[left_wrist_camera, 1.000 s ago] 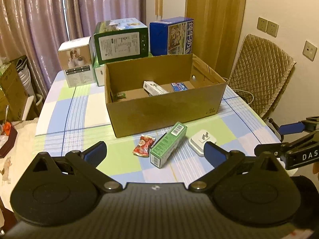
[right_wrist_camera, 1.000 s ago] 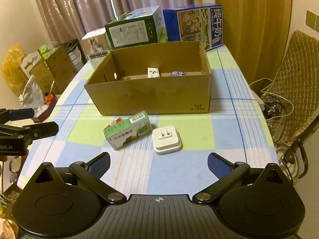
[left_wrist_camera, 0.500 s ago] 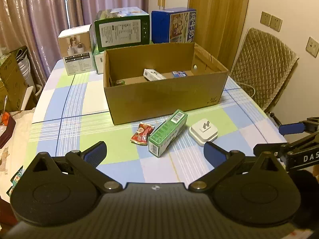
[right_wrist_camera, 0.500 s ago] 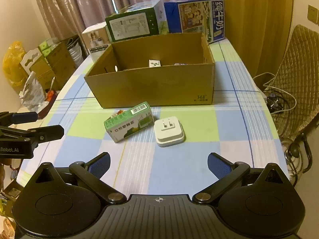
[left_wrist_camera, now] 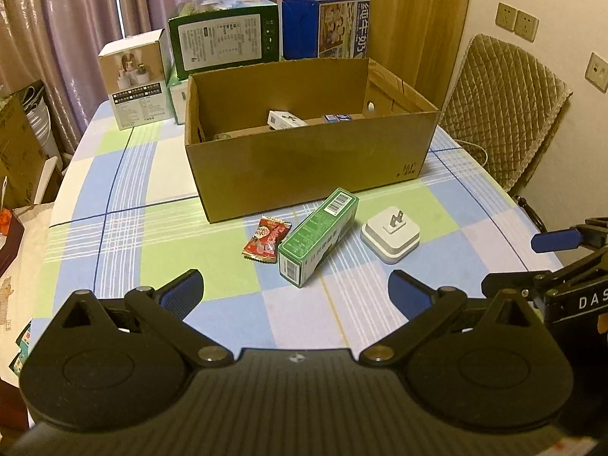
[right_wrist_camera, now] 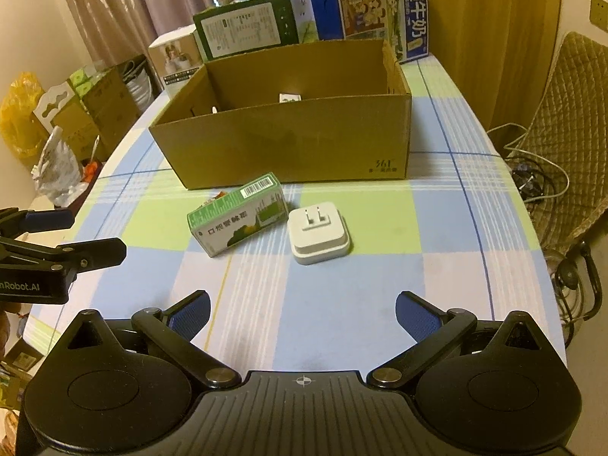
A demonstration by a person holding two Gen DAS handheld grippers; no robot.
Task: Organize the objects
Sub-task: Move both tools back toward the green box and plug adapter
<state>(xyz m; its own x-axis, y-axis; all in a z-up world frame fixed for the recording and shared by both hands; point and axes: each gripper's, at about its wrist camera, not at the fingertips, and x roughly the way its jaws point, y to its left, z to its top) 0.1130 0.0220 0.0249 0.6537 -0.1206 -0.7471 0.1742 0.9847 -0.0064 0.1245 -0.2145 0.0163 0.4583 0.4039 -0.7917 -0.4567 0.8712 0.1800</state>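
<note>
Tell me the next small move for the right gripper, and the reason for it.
Probably bring the right gripper forward and down over the plug. Its fingers are open and empty, the plug lies straight ahead of them on the table, outside the box, apart from the green carton, so there is room to grasp it.

matt cardboard box, glossy red foil wrapper, smooth white plastic plug, cloth tbl cover

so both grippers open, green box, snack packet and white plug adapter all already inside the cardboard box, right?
Not inside. The green box, snack packet and white plug adapter lie on the table in front of the cardboard box, per the left wrist view. Left gripper and right gripper are open.
</note>
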